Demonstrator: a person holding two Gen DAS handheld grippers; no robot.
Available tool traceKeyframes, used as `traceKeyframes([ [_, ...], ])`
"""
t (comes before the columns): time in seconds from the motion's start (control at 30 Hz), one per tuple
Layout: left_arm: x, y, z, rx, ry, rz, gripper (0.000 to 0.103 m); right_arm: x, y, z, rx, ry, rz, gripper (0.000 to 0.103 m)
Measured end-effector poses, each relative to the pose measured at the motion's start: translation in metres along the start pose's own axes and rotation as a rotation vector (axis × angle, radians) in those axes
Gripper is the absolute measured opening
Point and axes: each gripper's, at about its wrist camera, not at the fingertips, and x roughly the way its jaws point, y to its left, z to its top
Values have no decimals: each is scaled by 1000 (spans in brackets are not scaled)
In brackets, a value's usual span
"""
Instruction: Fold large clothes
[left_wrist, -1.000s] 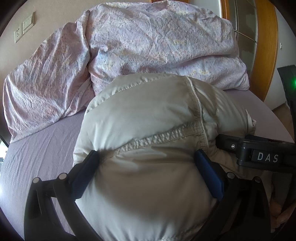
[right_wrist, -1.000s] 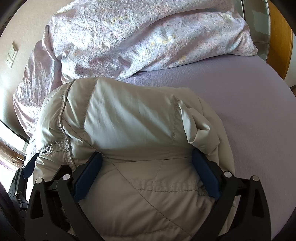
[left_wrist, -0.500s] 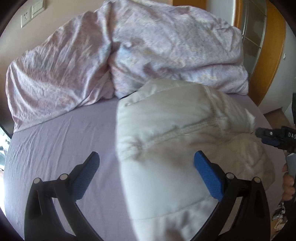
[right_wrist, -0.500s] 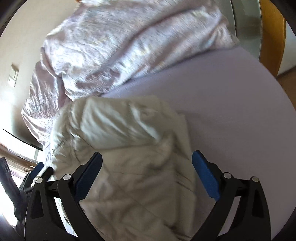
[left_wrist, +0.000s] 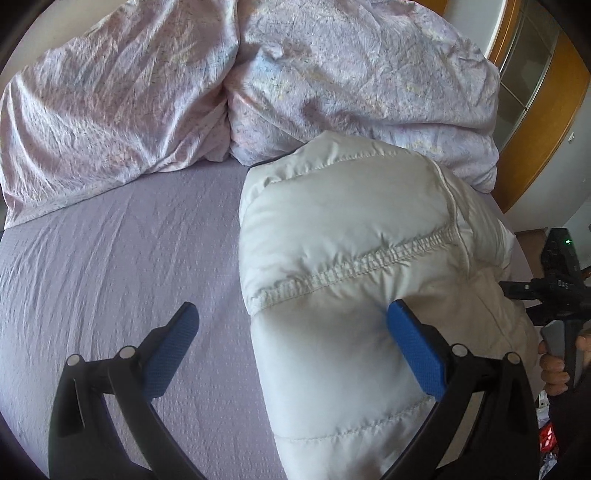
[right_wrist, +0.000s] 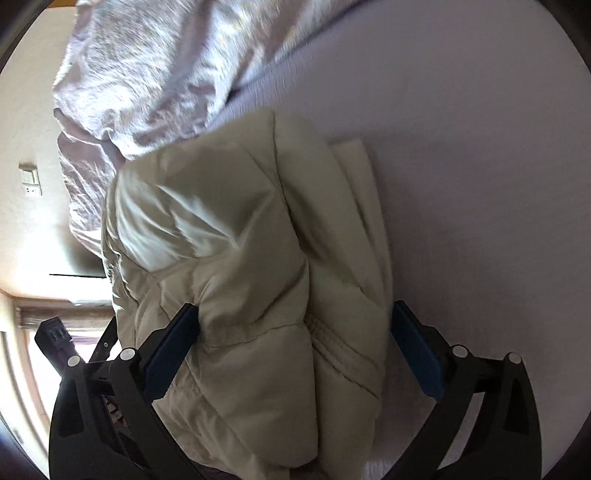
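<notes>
A puffy off-white down jacket (left_wrist: 354, 266) lies folded in a thick bundle on the lilac bed sheet (left_wrist: 110, 258). It also shows in the right wrist view (right_wrist: 240, 258). My left gripper (left_wrist: 291, 325) is open at the bundle's left edge; its right pad (left_wrist: 413, 347) presses the jacket and its left pad (left_wrist: 173, 343) is over bare sheet. My right gripper (right_wrist: 295, 328) is open, with the near end of the bundle between its wide-spread pads. The right gripper also shows at the right edge of the left wrist view (left_wrist: 554, 291).
A crumpled lilac floral duvet (left_wrist: 295, 81) is heaped along the far side of the bed, touching the jacket's far end. An orange wooden door frame (left_wrist: 546, 122) stands at the right. Wall sockets (right_wrist: 29, 181) and a window lie to the left.
Both grippers have pulled back and apart from the jacket. The left one moved left, so only its right pad touches the bundle. The right view has tilted and swung left.
</notes>
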Motion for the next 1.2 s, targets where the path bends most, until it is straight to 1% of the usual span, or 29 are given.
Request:
traceKeyframes([
  [0.17, 2, 6, 2, -1, 19, -23, 101, 15, 13, 1, -22, 23, 55, 102],
  [0.27, 2, 10, 4, 9, 25, -28, 101, 25, 19, 3, -30, 15, 80, 102],
  [0.3, 4, 13, 6, 0, 32, -44, 101, 28, 21, 3, -28, 11, 89, 102],
  [0.37, 6, 18, 7, -17, 42, -68, 101, 32, 23, 3, -28, 9, 104, 95],
  [0.53, 19, 29, 8, -55, 64, -157, 101, 36, 23, 2, -39, 2, 126, 89],
  [0.77, 47, 43, 6, -172, 118, -329, 101, 32, 15, 6, -34, 4, 150, 89],
  [0.93, 60, 49, 1, -244, 141, -410, 101, 31, 10, 10, -17, 8, 156, 89],
  [1.0, 63, 50, 0, -263, 143, -427, 101, 27, 4, 6, -17, 8, 155, 89],
  [1.1, 62, 49, 2, -262, 143, -427, 101, 26, 5, 3, -18, 4, 150, 88],
  [1.13, 62, 48, 3, -261, 144, -427, 100, 25, 6, 3, -19, 2, 152, 86],
  [1.2, 61, 49, 7, -258, 141, -428, 93, 24, 9, 4, -24, -6, 156, 82],
])
